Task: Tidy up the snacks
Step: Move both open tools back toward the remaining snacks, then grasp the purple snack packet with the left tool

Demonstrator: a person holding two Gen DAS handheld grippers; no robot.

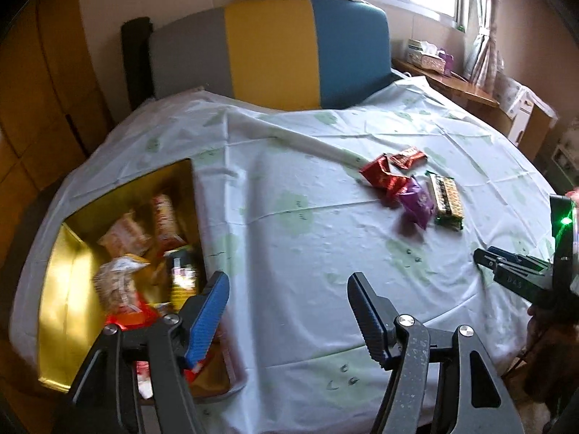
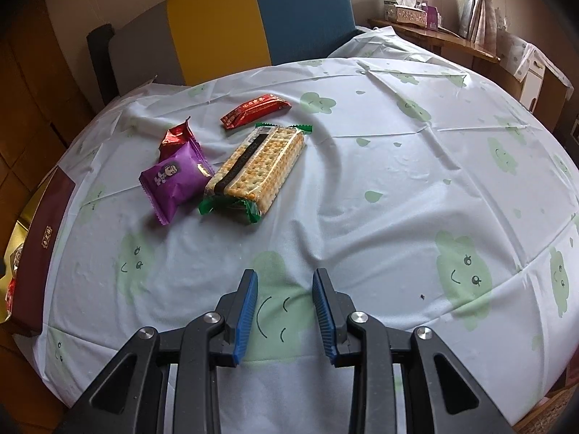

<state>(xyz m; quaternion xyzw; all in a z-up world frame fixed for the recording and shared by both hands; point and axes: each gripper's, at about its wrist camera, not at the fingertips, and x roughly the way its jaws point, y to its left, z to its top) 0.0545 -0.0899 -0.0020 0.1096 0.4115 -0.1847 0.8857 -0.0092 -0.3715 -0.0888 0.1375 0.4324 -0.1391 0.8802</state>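
A gold-lined box [image 1: 63,289] stands at the table's left edge and holds several snack packets [image 1: 126,235]. In the right wrist view only its maroon side [image 2: 43,246] shows. On the cloth lie two red packets [image 2: 255,110] [image 2: 175,137], a purple packet [image 2: 173,181] and a green-ended cracker pack [image 2: 253,170], close together; in the left wrist view the same purple packet [image 1: 416,202] and cracker pack [image 1: 447,199] lie far right. My left gripper [image 1: 289,293] hovers by the box's right wall, open and empty. My right gripper [image 2: 286,285] is low over bare cloth, jaws narrowly apart with nothing between; it also shows as the right gripper [image 1: 486,264].
A padded panel in grey, yellow and blue [image 1: 271,43] stands behind the table. A wooden side desk [image 1: 456,86] with a tissue box [image 2: 409,12] is at the back right, under a window. Wooden cupboard doors [image 1: 36,108] fill the left. The tablecloth [image 2: 398,181] is wrinkled.
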